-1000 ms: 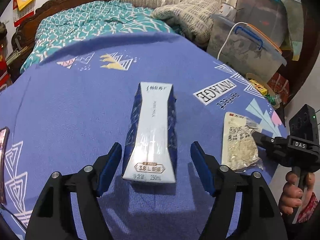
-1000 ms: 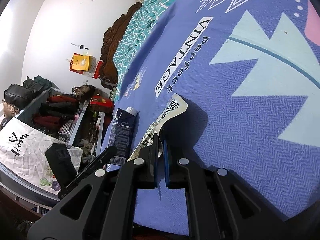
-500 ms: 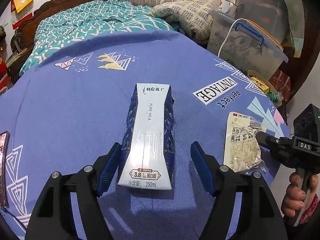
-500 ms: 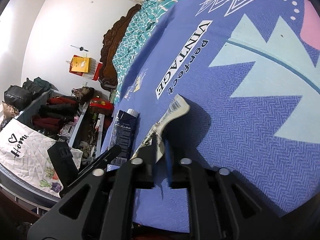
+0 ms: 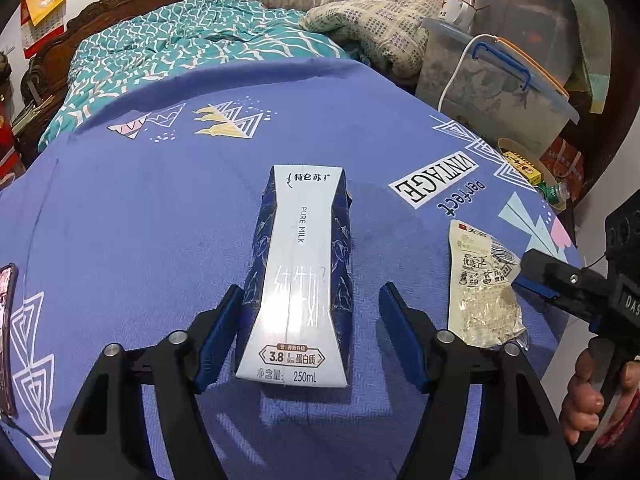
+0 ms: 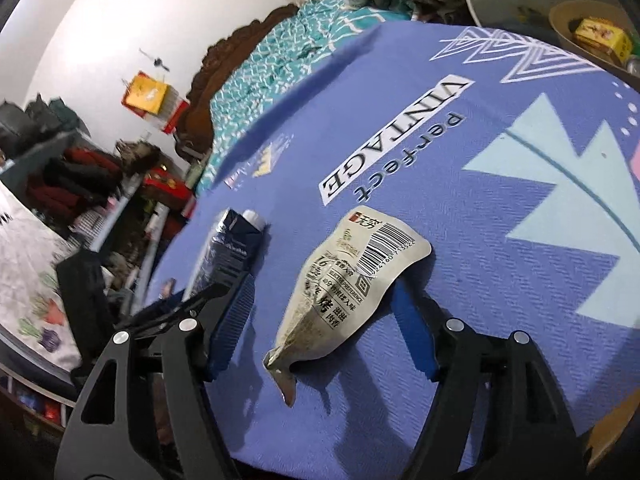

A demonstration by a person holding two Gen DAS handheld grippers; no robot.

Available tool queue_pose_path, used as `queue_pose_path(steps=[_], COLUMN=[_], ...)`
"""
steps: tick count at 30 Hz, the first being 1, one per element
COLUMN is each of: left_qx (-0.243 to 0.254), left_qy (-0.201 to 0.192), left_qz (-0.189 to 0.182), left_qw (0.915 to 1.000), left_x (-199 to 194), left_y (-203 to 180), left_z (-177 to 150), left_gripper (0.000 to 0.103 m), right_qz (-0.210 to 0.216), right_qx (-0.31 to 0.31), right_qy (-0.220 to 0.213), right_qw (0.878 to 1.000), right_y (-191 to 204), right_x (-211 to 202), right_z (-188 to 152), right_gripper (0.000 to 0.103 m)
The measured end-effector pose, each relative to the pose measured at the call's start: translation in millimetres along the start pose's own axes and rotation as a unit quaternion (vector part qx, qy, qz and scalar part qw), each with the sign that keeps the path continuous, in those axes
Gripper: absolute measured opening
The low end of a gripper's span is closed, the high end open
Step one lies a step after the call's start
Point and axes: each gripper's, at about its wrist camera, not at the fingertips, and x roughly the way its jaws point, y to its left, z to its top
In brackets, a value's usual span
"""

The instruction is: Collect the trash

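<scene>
Left claw: the left claw [image 5: 310,332] stood apart around the near end of the milk carton [image 5: 302,280]; its jaws had just been closing a little, with the carton between them. The left pad seemed to be at the carton's side, the right pad was apart from it, so I judged it not yet clamped.
Carton axis: the carton lay flat, its long axis running straight away from the claw, the volume label at the near end.
Right claw: the right claw [image 6: 324,328] had just been opening and stood wide apart; the snack wrapper [image 6: 352,280] lay loose between the pads, touching neither as far as I could see.
Wrapper axis: crumpled, pointing away from the claw and a little to the right, the barcode end farther and slightly raised.
Nearer hand: the left hand for the carton, the right for the wrapper; carton and wrapper lay near each other, not touching.
Surface: a blue printed cloth [image 5: 140,220] covered the surface, with triangles and the word VINTAGE.
Room: beyond it, a bed with a teal quilt [image 5: 180,52], a folded blanket [image 5: 380,20] and clear storage bins [image 5: 492,76].
</scene>
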Motion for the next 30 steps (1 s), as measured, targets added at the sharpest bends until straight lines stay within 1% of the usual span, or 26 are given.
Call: queue_pose_path(steps=[1,2,3,4,5,7,8,9,12,17,25,30], left_qx=[0.0,0.0,0.001,0.003,0.003,0.0,-0.001,-0.002,-0.01,-0.011,-0.014,-0.023], left_qy=[0.001,0.001,-0.001,-0.002,-0.003,-0.003,-0.003,-0.002,-0.001,-0.002,-0.002,-0.004], left_qz=[0.002,0.005,0.008,0.01,0.008,0.003,0.001,0.0,-0.011,-0.025,-0.029,-0.039], left_qw=[1.0,1.0,1.0,0.9999,1.0,1.0,1.0,1.0,0.9999,0.9996,0.9995,0.999], left_x=[0.7,1.2,1.2,1.1,0.8,0.4,0.1,-0.4,-2.6,-7.2,-9.5,-13.9], left_y=[-0.5,-0.5,-0.5,-0.5,0.5,2.7,3.2,4.0,6.2,3.7,3.2,6.1], left_z=[-0.2,-0.2,-0.3,-0.5,-0.8,-0.8,-0.6,-0.8,-0.8,-0.3,-0.9,0.0], left_gripper=[0.059,0.057,0.054,0.048,0.048,0.048,0.048,0.048,0.048,0.048,0.048,0.048], right_qz=[-0.008,-0.016,-0.019,-0.022,-0.027,-0.021,-0.019,-0.016,-0.004,0.002,0.0,0.002], right_qx=[-0.008,-0.016,-0.025,-0.032,-0.042,-0.047,-0.051,-0.056,-0.057,-0.058,-0.065,-0.061], right_qy=[0.004,0.009,0.017,0.024,0.036,0.039,0.038,0.036,0.034,0.025,-0.012,-0.027], right_qw=[1.0,1.0,0.999,0.999,0.998,0.998,0.998,0.998,0.998,0.998,0.998,0.998], right_y=[2.6,7.1,11.8,15.3,20.0,26.0,28.1,30.8,35.3,38.1,39.7,38.6], right_x=[3.5,7.1,11.3,15.1,21.7,24.3,23.6,21.3,13.6,1.5,-19.4,-30.5], right_z=[-1.4,-2.7,-5.5,-7.5,-11.3,-17.4,-18.6,-20.1,-22.4,-26.0,-2.2,0.4], right_gripper=[0.064,0.046,0.04,0.04,0.038,0.034,0.002,0.004,0.004,0.004,0.004,0.004])
